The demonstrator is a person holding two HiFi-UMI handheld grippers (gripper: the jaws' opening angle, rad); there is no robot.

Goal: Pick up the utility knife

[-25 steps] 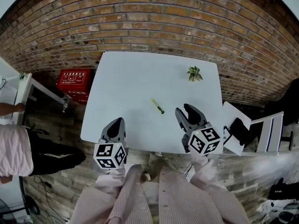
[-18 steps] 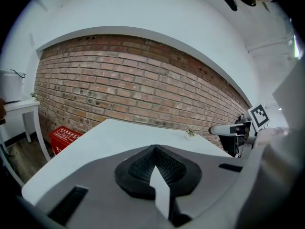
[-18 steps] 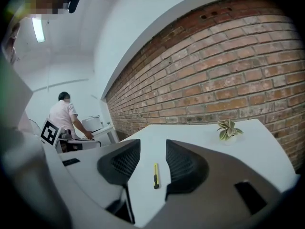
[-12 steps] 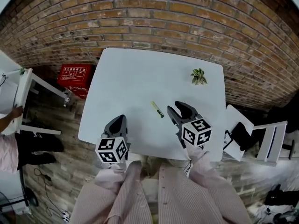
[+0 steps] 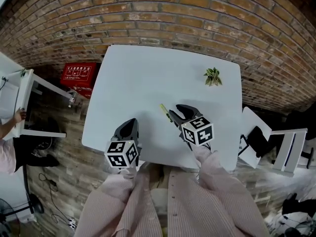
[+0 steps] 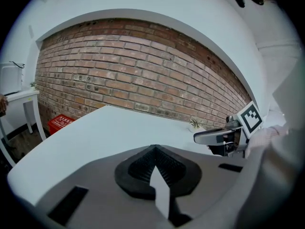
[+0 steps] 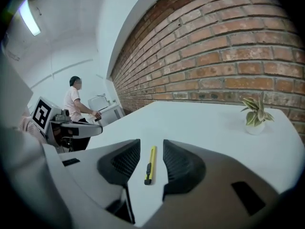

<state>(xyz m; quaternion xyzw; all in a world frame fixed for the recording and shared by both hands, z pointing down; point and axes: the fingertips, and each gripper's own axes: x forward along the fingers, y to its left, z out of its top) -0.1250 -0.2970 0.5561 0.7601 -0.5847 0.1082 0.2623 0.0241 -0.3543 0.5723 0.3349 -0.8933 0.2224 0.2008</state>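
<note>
Your right gripper (image 5: 176, 111) sits low centre in the head view, over the white table (image 5: 148, 73). Its jaws are partly open and gripping nothing. In the right gripper view the right gripper (image 7: 151, 145) has the utility knife (image 7: 150, 165) in the gap between its two ribbed pads (image 7: 125, 160), with bare table on both sides of the knife. No contact is visible.

The knife is yellow with a dark end, and it lies flat on the table. It runs lengthwise along the gap, dark end nearer the camera. In the head view the utility knife (image 5: 164, 110) is just left of centre, a yellow sliver with its lower end right at the jaw tips. Whether the jaws are down at table level, cannot tell.

Your left gripper (image 5: 130, 126) is lower left of centre in the head view, over the table's near edge. In the left gripper view the left gripper (image 6: 155, 150) has its jaws closed together with nothing between them. The other gripper's marker cube shows at mid right.

A small potted plant (image 5: 213, 76) stands at the table's upper right in the head view, well apart from the knife. It also shows at right in the right gripper view (image 7: 256, 113).

A red box (image 5: 79, 73) sits on the floor, upper left in the head view. A brick wall (image 5: 163, 14) runs across the top. A person (image 7: 74, 101) stands at far left in the right gripper view.
</note>
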